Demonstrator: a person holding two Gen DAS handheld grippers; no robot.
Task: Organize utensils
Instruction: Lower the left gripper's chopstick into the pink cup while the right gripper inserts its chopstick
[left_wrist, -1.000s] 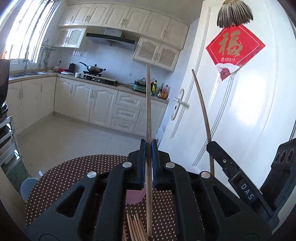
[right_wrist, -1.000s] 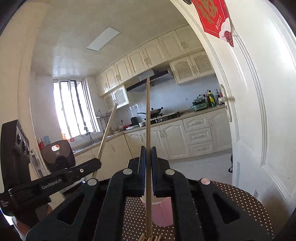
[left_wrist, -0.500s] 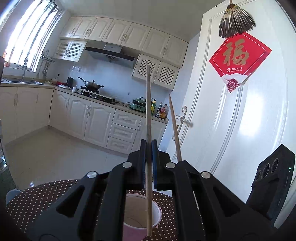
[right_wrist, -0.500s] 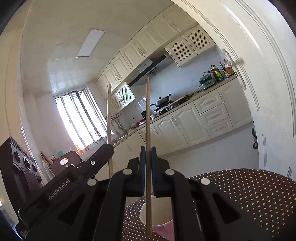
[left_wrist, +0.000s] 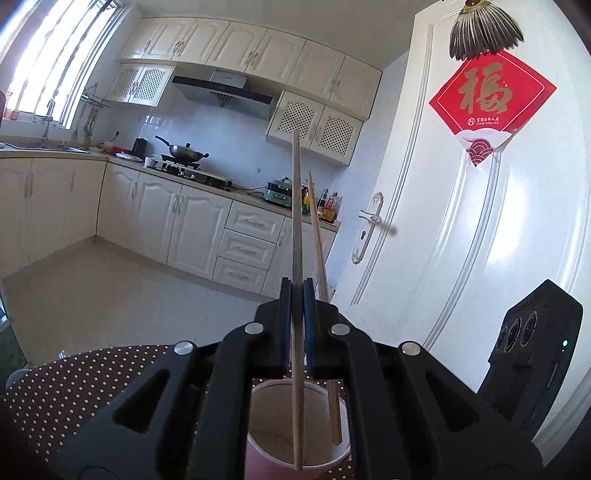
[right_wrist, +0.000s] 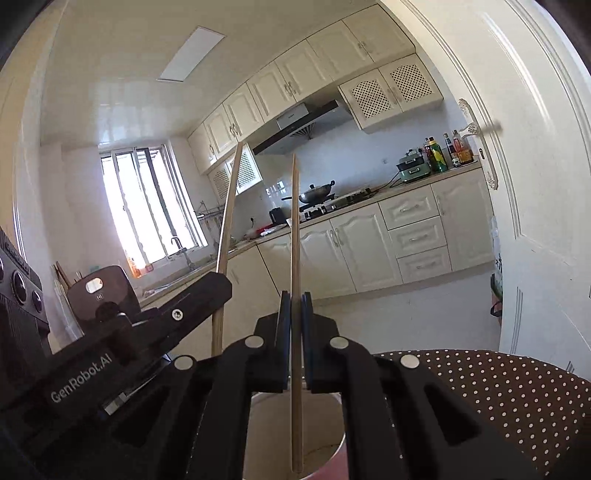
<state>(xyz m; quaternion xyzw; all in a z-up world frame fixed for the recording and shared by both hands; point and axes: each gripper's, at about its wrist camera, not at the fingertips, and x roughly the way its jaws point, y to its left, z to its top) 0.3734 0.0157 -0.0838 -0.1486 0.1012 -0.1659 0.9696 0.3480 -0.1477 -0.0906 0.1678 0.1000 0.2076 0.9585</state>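
Observation:
My left gripper (left_wrist: 297, 295) is shut on a wooden chopstick (left_wrist: 296, 229) held upright, its lower end over the mouth of a pink cup (left_wrist: 266, 428). The right gripper's chopstick (left_wrist: 317, 236) stands just to the right, its lower end inside the cup. My right gripper (right_wrist: 295, 306) is shut on that upright chopstick (right_wrist: 294, 236), lower end in the pink cup (right_wrist: 273, 424). The left gripper (right_wrist: 155, 325) and its chopstick (right_wrist: 227, 229) show to the left in the right wrist view.
The cup stands on a round table with a brown polka-dot cloth (left_wrist: 96, 373), also in the right wrist view (right_wrist: 517, 384). A white door (left_wrist: 461, 229) is close on the right. Kitchen cabinets and counter (left_wrist: 177, 206) lie across the floor.
Both grippers have moved together over the pink cup and lowered. The right chopstick now stands close beside the left one with its end inside the cup.

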